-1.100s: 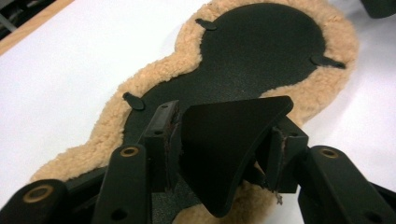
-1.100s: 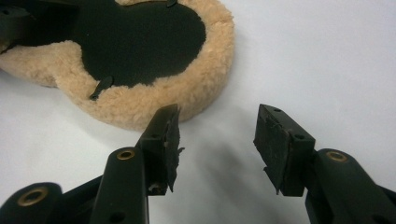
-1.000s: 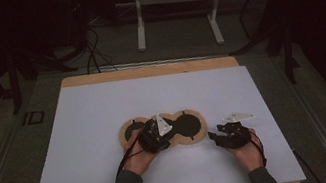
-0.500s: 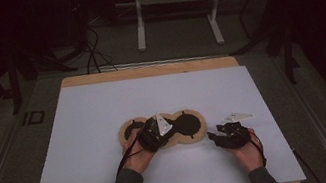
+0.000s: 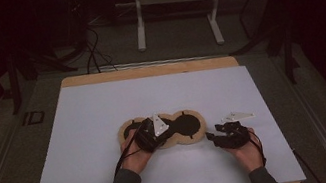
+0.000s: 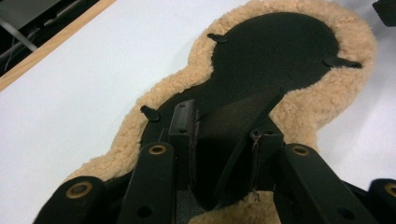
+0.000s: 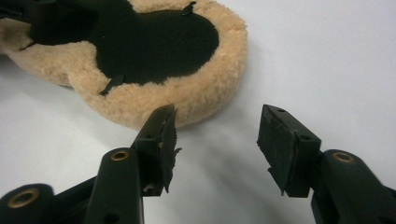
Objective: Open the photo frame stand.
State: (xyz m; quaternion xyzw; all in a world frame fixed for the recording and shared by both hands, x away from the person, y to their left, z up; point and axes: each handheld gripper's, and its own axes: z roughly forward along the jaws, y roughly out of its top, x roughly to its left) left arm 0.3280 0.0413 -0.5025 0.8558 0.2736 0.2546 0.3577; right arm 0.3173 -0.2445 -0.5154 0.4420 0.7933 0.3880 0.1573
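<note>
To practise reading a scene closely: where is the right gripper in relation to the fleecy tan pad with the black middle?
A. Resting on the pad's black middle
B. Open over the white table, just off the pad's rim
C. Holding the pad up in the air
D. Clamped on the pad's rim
B: in the right gripper view the right gripper has its jaws apart over the bare white table, with the pad just ahead of it, not between them.

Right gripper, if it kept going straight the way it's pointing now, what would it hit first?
Most likely the fleecy tan rim of the pad. The right gripper has open jaws with nothing between them, only bare white table. The rim lies just ahead, slightly toward its left jaw; depth is hard to judge.
</note>
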